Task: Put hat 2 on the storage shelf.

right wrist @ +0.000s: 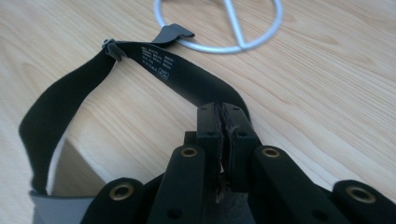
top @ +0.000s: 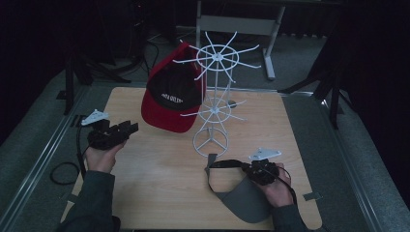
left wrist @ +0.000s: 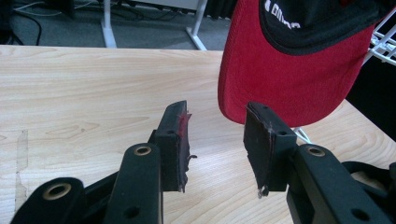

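The right gripper [top: 255, 170] has its jaws clamped on the black band of a grey visor [top: 239, 200], which lies on the near right part of the wooden table [top: 159, 169], its strap loop reaching to the round base of the white wire rack [top: 212, 104]. The left gripper [top: 126, 128] is held at the left side of the table with its jaws apart and nothing between them, pointed toward the red brim of the cap [top: 169, 92] hanging on the rack.
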Demonstrator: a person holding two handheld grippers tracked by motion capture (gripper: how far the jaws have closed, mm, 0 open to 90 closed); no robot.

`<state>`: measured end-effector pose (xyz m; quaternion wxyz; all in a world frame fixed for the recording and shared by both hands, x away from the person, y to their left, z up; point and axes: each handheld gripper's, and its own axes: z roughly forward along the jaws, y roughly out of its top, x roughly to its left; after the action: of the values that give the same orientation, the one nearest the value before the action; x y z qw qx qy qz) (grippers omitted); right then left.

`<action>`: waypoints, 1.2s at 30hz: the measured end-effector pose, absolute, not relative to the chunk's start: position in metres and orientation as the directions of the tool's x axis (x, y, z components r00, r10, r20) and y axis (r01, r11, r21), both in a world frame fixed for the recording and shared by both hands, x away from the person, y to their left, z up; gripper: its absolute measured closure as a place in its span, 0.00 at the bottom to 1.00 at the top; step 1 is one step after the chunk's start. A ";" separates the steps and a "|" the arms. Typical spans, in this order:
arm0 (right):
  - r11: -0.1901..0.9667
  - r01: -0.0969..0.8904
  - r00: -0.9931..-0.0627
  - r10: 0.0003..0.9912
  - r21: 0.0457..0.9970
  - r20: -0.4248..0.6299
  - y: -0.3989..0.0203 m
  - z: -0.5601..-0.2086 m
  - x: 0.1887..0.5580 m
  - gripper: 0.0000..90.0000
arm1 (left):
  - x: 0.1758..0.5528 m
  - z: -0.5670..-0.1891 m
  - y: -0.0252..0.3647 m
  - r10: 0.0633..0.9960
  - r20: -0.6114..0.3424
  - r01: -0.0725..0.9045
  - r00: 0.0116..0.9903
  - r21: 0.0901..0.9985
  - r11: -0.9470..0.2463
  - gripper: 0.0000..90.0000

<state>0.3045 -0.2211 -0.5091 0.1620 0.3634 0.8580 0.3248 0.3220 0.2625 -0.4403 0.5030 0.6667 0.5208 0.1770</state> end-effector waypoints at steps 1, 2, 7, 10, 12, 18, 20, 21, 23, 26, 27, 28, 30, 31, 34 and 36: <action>0.525 0.518 -0.683 0.729 0.675 -0.042 -0.221 -0.509 0.305 0.96 | 0.322 -0.440 0.262 0.872 -0.288 0.516 0.395 0.855 0.048 0.67; 0.514 0.532 -0.669 0.742 0.673 -0.038 -0.226 -0.509 0.305 0.96 | 0.322 -0.440 0.262 0.872 -0.288 0.516 0.396 0.855 0.048 0.67; 0.500 0.558 -0.639 0.768 0.663 -0.041 -0.235 -0.510 0.307 0.96 | 0.322 -0.441 0.262 0.872 -0.290 0.516 0.394 0.855 0.051 0.67; 0.488 0.572 -0.629 0.777 0.659 -0.029 -0.242 -0.511 0.306 0.96 | 0.322 -0.441 0.262 0.872 -0.290 0.516 0.394 0.855 0.051 0.67; 0.482 0.584 -0.620 0.784 0.654 -0.025 -0.246 -0.512 0.306 0.96 | 0.322 -0.441 0.262 0.872 -0.291 0.517 0.395 0.854 0.051 0.67; 0.468 0.618 -0.590 0.807 0.631 -0.021 -0.258 -0.517 0.307 0.96 | 0.322 -0.442 0.263 0.872 -0.292 0.518 0.393 0.854 0.052 0.67; 0.462 0.626 -0.583 0.812 0.628 -0.015 -0.261 -0.517 0.308 0.94 | 0.322 -0.442 0.262 0.871 -0.292 0.518 0.394 0.854 0.052 0.67; 0.462 0.626 -0.583 0.812 0.628 -0.015 -0.261 -0.517 0.308 0.94 | 0.322 -0.442 0.262 0.871 -0.292 0.518 0.394 0.854 0.052 0.67; 0.466 0.622 -0.591 0.807 0.629 -0.014 -0.261 -0.516 0.310 0.89 | 0.322 -0.442 0.261 0.871 -0.293 0.519 0.395 0.853 0.052 0.67; 0.476 0.617 -0.599 0.801 0.627 -0.018 -0.259 -0.516 0.320 0.81 | 0.323 -0.442 0.260 0.870 -0.293 0.518 0.398 0.854 0.050 0.67; 0.475 0.620 -0.599 0.801 0.625 -0.014 -0.258 -0.516 0.323 0.78 | 0.323 -0.442 0.260 0.870 -0.292 0.518 0.398 0.854 0.049 0.67; 0.475 0.624 -0.599 0.801 0.620 -0.011 -0.257 -0.517 0.326 0.76 | 0.323 -0.442 0.260 0.870 -0.292 0.518 0.398 0.854 0.049 0.67; 0.479 0.637 -0.599 0.801 0.604 -0.002 -0.256 -0.520 0.333 0.74 | 0.322 -0.442 0.261 0.870 -0.291 0.518 0.398 0.854 0.049 0.67; 0.477 0.647 -0.601 0.799 0.595 0.013 -0.256 -0.521 0.336 0.72 | 0.322 -0.442 0.261 0.870 -0.293 0.518 0.396 0.854 0.051 0.67; 0.481 0.658 -0.603 0.797 0.579 0.023 -0.255 -0.524 0.342 0.71 | 0.322 -0.442 0.262 0.871 -0.293 0.518 0.395 0.854 0.053 0.67; 0.492 0.678 -0.611 0.790 0.546 0.047 -0.252 -0.529 0.348 0.71 | 0.322 -0.443 0.263 0.871 -0.295 0.520 0.393 0.853 0.054 0.67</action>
<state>0.3480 -0.2522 -0.5294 0.1051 0.4282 0.8573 0.2659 0.3221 0.2627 -0.4429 0.5039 0.6653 0.5226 0.1743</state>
